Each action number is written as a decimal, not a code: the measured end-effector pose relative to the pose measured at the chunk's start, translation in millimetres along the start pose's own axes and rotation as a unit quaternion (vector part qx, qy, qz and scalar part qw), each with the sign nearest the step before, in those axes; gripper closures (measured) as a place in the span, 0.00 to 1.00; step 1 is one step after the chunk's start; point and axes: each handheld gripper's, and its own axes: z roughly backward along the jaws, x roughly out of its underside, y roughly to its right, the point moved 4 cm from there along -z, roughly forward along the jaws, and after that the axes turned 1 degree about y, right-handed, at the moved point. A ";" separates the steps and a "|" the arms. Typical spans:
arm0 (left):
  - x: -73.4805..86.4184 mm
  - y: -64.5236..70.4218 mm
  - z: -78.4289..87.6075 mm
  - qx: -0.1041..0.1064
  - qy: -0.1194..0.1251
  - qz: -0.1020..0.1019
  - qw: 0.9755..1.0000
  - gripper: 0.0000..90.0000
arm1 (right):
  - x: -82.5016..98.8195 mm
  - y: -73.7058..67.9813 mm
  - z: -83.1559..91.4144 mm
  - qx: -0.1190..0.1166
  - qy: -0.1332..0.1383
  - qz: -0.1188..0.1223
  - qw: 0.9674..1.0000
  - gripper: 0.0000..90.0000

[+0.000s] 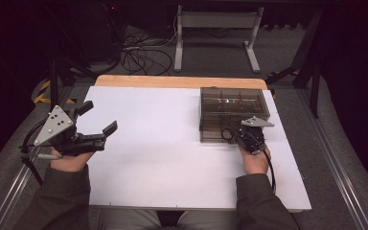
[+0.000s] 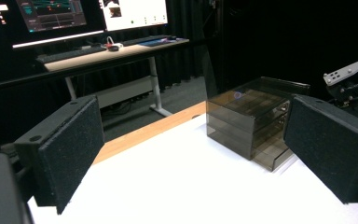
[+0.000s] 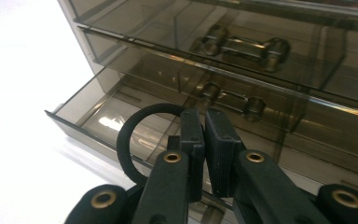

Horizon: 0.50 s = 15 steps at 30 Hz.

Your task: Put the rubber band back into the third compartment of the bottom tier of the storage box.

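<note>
High view is showing a smoky clear drawer box [image 1: 234, 103] sitting at the far right part of the white bench [image 1: 163, 158], and everything else is best placed from that box. The right tool [image 1: 243, 135] is pressing in against the box's near face, low down, with the person's right hand [image 1: 255, 160] just behind it. In the right gripper view the right tool's jaws are standing nearly closed, with only a thin gap between the pads, and a black hair tie [image 3: 133, 140] is looping out to one side of them; it appears to be pinched there, though the exact contact is lying hidden behind the jaw. Directly ahead of that tool the bottom drawer [image 3: 107, 116] is standing pulled partly out of the box, its open tray lying just past and below the jaw tips, while the two drawers above, each with a small handle [image 3: 240, 46], are sitting shut. Any coming move is likely turning on that relation: the open tray lies forward of the right tool, its long side running across the box front, so the loop would be going forward and down over the drawer's lip. The left tool [image 1: 97, 118] is hanging well away from the box on its left, at the bench's left edge, jaws spread wide and gripping nothing, so the right hand is by far the nearer one.
</note>
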 end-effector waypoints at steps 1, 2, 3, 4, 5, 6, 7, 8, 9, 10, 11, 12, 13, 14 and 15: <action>0.0 0.0 0.2 0.000 0.000 0.001 1.000 0.06 | 0.1 1.1 0.3 0.001 0.001 -0.001 1.000 0.96; -0.1 0.0 0.4 0.000 0.000 0.002 1.000 0.06 | 0.4 2.7 0.7 0.004 0.001 -0.001 1.000 0.96; -0.1 -0.2 0.5 0.000 0.001 0.003 1.000 0.06 | 0.7 3.9 1.1 0.005 0.002 -0.004 1.000 0.96; -0.3 -0.6 0.7 -0.001 0.001 0.001 1.000 0.06 | 1.0 5.4 1.7 0.007 0.002 -0.007 1.000 0.96; -0.3 -0.6 0.7 -0.001 0.002 0.001 1.000 0.07 | 1.4 7.4 2.3 0.010 0.003 -0.008 1.000 0.96; -0.3 -0.5 0.8 -0.001 0.002 0.001 1.000 0.06 | 1.9 9.5 3.1 0.014 0.004 -0.012 1.000 0.96; -0.3 -0.2 0.7 0.000 0.002 0.002 1.000 0.07 | 2.6 12.4 4.4 0.020 0.004 -0.018 1.000 0.96; -0.2 -0.1 0.6 0.000 0.001 0.002 1.000 0.07 | 3.8 17.7 6.0 0.027 0.007 -0.021 0.999 0.96; 0.0 0.2 0.4 0.001 0.000 0.002 1.000 0.06 | 4.7 20.5 6.7 0.030 0.008 -0.024 0.999 0.96; 0.1 0.1 0.0 0.000 0.000 0.000 1.000 0.06 | 4.7 20.5 6.7 0.030 0.008 -0.024 0.999 0.96; 0.3 0.5 -0.4 0.000 0.001 0.001 1.000 0.07 | 5.8 23.4 7.3 0.034 0.009 -0.028 0.999 0.96; 0.4 0.6 -0.6 0.001 0.000 0.001 1.000 0.07 | 6.8 25.7 8.0 0.037 0.009 -0.034 0.999 0.96; 0.4 0.8 -0.7 0.001 0.000 0.002 1.000 0.07 | 7.7 28.1 8.6 0.039 0.009 -0.037 0.999 0.96; 0.4 0.8 -0.8 0.001 0.000 0.001 1.000 0.07 | 8.5 30.3 9.1 0.041 0.010 -0.038 0.998 0.96; 0.4 0.7 -0.8 0.001 0.000 0.002 1.000 0.07 | 9.1 32.0 9.5 0.043 0.011 -0.042 0.998 0.96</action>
